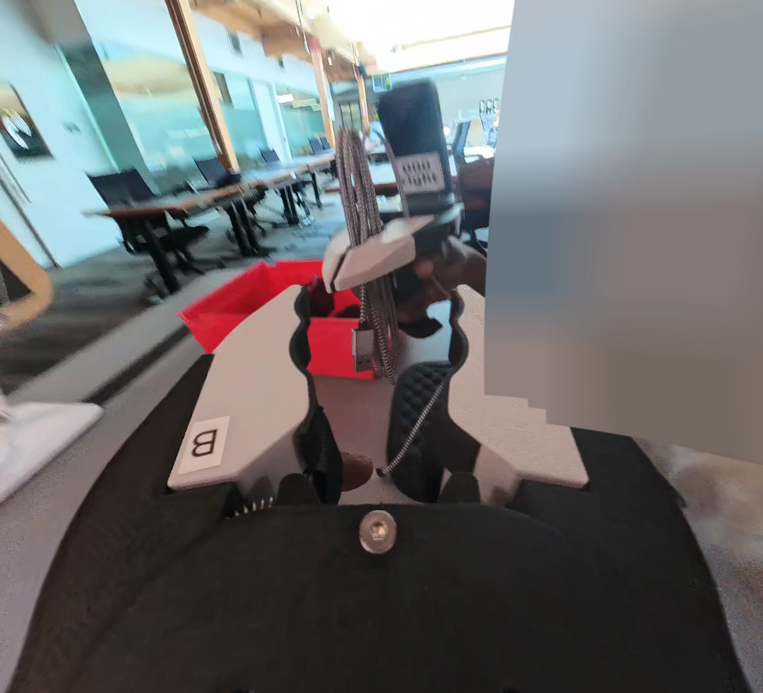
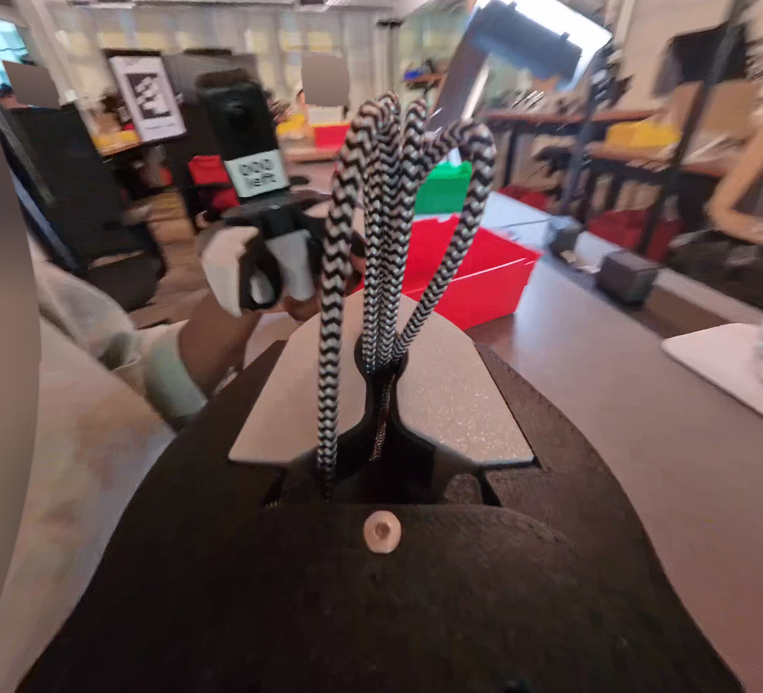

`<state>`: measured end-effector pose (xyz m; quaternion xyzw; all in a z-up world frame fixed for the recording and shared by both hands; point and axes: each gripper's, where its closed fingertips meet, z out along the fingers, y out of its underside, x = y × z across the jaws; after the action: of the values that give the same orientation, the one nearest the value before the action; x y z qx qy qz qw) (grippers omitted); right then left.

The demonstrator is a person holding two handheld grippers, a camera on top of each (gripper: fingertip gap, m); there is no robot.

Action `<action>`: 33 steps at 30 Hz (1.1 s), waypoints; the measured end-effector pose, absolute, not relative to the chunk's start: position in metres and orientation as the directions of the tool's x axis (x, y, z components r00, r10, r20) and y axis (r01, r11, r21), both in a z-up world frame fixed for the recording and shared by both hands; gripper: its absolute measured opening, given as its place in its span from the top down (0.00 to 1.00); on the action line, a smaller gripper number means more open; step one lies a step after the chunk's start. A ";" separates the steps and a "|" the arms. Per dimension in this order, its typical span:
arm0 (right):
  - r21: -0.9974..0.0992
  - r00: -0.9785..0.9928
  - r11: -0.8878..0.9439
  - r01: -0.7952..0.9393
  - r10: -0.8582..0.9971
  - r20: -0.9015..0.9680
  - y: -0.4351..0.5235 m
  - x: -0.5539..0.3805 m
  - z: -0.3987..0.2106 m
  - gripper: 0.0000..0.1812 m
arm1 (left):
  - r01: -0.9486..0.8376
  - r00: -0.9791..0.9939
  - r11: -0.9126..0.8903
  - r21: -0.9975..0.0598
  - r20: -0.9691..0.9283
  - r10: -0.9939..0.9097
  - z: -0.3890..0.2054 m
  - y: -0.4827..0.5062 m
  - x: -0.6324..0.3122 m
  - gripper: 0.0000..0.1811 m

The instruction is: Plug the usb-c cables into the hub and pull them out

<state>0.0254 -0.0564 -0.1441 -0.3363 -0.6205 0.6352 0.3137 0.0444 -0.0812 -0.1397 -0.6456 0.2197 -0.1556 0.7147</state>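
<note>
My right gripper (image 2: 382, 347) is shut on a bundle of black-and-white braided cables (image 2: 371, 218), whose loops stick up past the fingertips. In the left wrist view, the right gripper (image 1: 363, 260) holds the bundle (image 1: 355, 185) in the air, and a silver plug (image 1: 362, 349) hangs down from it. My left gripper (image 1: 379, 301) is open, just below and in front of the hanging bundle. One thin braided strand (image 1: 417, 421) runs between its jaws along the right pad. The left gripper also shows in the right wrist view (image 2: 264, 260), held by a hand. No hub is in view.
A red bin (image 1: 247, 301) stands on the grey table behind the grippers and also shows in the right wrist view (image 2: 475, 272), with a green bin (image 2: 441, 185) beyond it. A white pad (image 2: 722, 359) lies at the right and a dark box (image 2: 627, 276) stands farther back.
</note>
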 end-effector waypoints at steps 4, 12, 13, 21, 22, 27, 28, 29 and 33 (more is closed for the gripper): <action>-0.992 -0.667 0.029 0.122 0.743 -0.060 -0.079 0.020 -0.156 1.00 | -0.011 0.813 -0.019 -1.000 0.002 -0.582 -0.176 -0.052 0.069 0.62; -0.961 -0.492 0.259 0.097 0.852 0.180 -0.067 0.003 -0.155 0.64 | 0.138 0.759 -0.030 -0.990 0.125 -0.639 -0.194 -0.046 0.078 0.98; -0.955 -0.458 0.284 0.085 0.862 0.216 -0.063 0.002 -0.150 0.57 | 0.183 0.749 -0.001 -0.983 0.140 -0.648 -0.190 -0.048 0.076 0.98; -0.945 -0.226 0.280 -0.168 0.922 0.314 -0.029 0.057 -0.103 0.59 | 0.392 0.797 0.238 -0.889 0.199 -0.571 -0.155 -0.077 0.022 0.98; -0.920 -0.250 0.326 -0.217 0.892 0.376 -0.037 0.068 -0.107 0.60 | 0.397 0.796 0.254 -0.882 0.193 -0.574 -0.151 -0.081 0.019 0.98; -0.510 -0.006 0.819 -0.262 0.527 0.850 -0.040 0.090 -0.150 0.67 | 0.375 0.824 0.302 -0.876 0.167 -0.541 -0.134 -0.094 0.002 0.99; -0.370 0.075 0.899 -0.235 0.397 0.915 -0.041 0.090 -0.153 0.68 | 0.366 0.832 0.307 -0.878 0.162 -0.530 -0.131 -0.095 -0.001 0.99; -0.234 0.116 0.952 -0.195 0.259 0.959 -0.044 0.087 -0.158 0.68 | 0.359 0.840 0.311 -0.880 0.160 -0.518 -0.127 -0.094 -0.002 0.99; 0.104 0.101 0.977 -0.184 -0.086 0.991 -0.075 0.067 -0.179 0.68 | 0.319 0.878 0.319 -0.892 0.151 -0.455 -0.119 -0.091 -0.006 0.98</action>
<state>0.0672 -0.0749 -0.1786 0.1010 -0.6695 0.0333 0.7352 -0.0064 -0.0905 -0.1194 -0.5324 0.0638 -0.2391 0.8095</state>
